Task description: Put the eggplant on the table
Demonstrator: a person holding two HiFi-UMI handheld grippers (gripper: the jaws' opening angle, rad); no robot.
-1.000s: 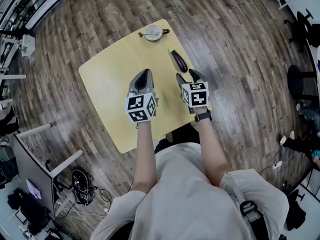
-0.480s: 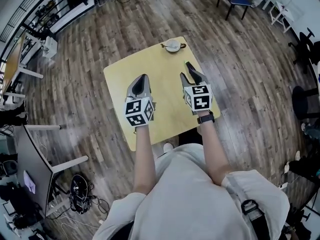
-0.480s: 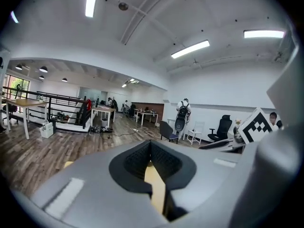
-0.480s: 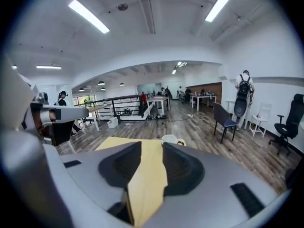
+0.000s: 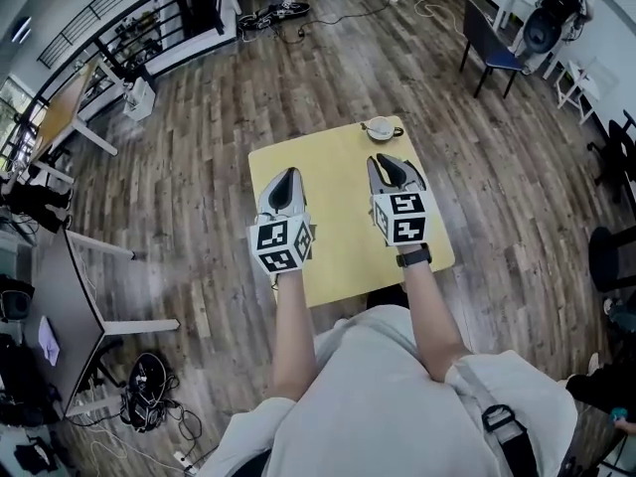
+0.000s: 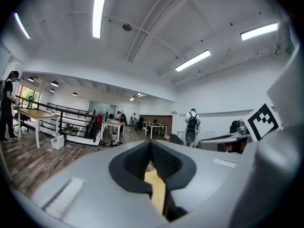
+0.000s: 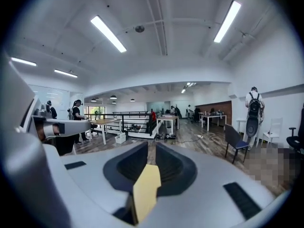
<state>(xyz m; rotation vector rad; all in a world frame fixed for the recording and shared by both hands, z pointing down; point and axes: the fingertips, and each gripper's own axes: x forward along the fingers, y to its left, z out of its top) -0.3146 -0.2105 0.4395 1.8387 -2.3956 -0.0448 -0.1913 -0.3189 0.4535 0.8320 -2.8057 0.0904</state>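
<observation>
Head view, cup (image 5: pixel 379 128) on yellow table (image 5: pixel 323 172), chair (image 5: pixel 494 48) beyond

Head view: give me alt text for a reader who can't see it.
Seen from above, a person holds a left hand-held gripper and a right hand-held gripper, empty with jaws closing, over a yellow table on a wood floor. A cup sits at the table's far corner.

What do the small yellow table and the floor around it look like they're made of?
The table looks like painted wood or laminate, smooth and matte: even pale yellow, no grain showing. The floor looks like wood or wood-look planks: long brown-grey boards with streaky grain and a slight sheen.
</observation>
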